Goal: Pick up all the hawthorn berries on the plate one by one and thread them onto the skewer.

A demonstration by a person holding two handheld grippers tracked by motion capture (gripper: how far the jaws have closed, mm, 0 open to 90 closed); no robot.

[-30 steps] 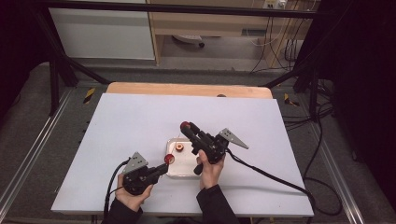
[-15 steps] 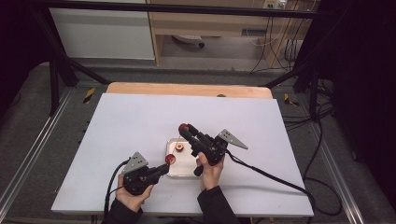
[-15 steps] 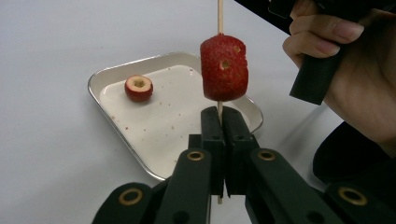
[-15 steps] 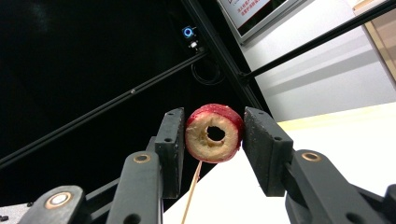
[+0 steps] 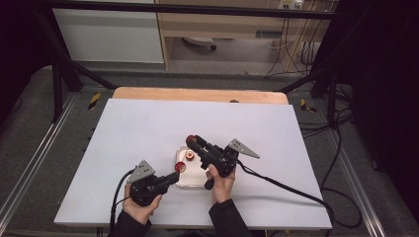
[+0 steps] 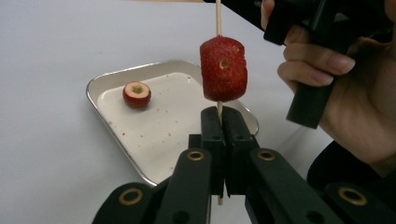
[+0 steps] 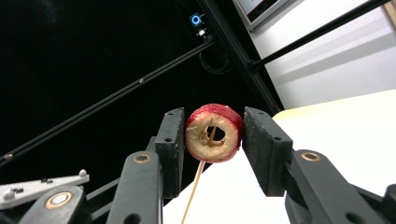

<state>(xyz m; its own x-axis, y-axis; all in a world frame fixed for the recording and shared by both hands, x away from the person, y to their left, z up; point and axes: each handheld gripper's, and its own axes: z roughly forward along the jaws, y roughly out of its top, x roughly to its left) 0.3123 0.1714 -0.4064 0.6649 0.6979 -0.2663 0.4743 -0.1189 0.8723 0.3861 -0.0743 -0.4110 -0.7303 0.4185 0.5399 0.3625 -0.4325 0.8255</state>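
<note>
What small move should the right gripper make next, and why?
Probably push the cored fruit ring further down the skewer toward the threaded fruit: the right gripper grips the ring, the stick passes through its hole, and the left gripper clamps the skewer's base.

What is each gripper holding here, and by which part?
Left gripper pinches the skewer by its lower end, below a threaded fruit. Right gripper clamps a cored fruit ring by its sides.

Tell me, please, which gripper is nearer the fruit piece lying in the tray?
Right. The right gripper hovers just above the fruit piece, gripping a ring slice; the left gripper sits at the tray's near-left edge, clamping the skewer.
</note>
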